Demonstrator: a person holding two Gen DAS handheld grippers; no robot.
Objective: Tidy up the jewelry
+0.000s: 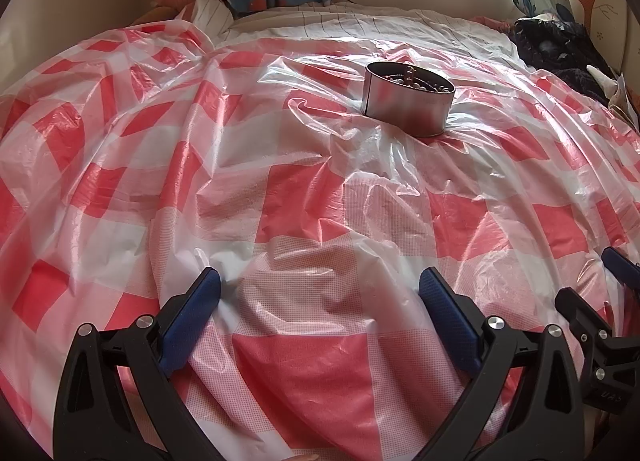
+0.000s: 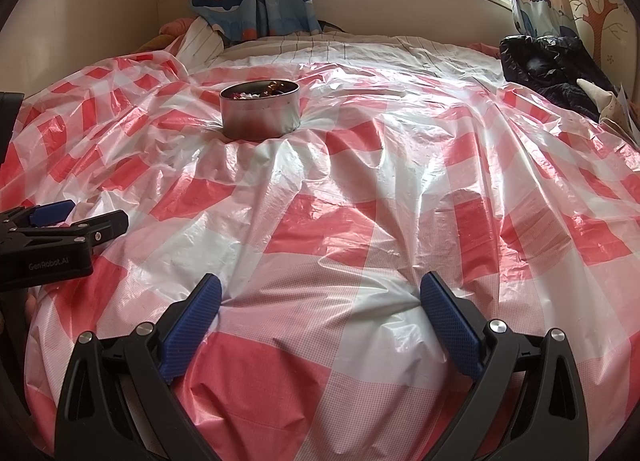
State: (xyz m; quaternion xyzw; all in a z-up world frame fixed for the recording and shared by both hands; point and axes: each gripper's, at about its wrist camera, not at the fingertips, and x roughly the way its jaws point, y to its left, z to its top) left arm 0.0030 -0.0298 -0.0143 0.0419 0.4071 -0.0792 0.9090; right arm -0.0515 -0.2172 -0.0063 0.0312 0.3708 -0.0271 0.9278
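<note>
A red-checked plastic sheet (image 1: 304, 221) is covering the bed (image 2: 360, 47). Both the left tongs (image 1: 320, 289) and right tongs (image 2: 320, 293) are resting spread and empty. A round tin (image 2: 259, 113) is sitting mid-sheet, holding what seems to be beaded jewelry (image 2: 260, 91).

A round metal tin (image 1: 408, 103) (image 2: 260, 109) sits upright on the bed. It is short and wide, with shiny silver sides and no lid on top. It presses down into the crinkly cover, so the plastic bunches up around its bottom. Inside lies a small pile of jewelry (image 1: 416, 81) (image 2: 262, 91). There are little beads, some dark, some white, some reddish brown. They are too small to tell one piece from the next.
</note>
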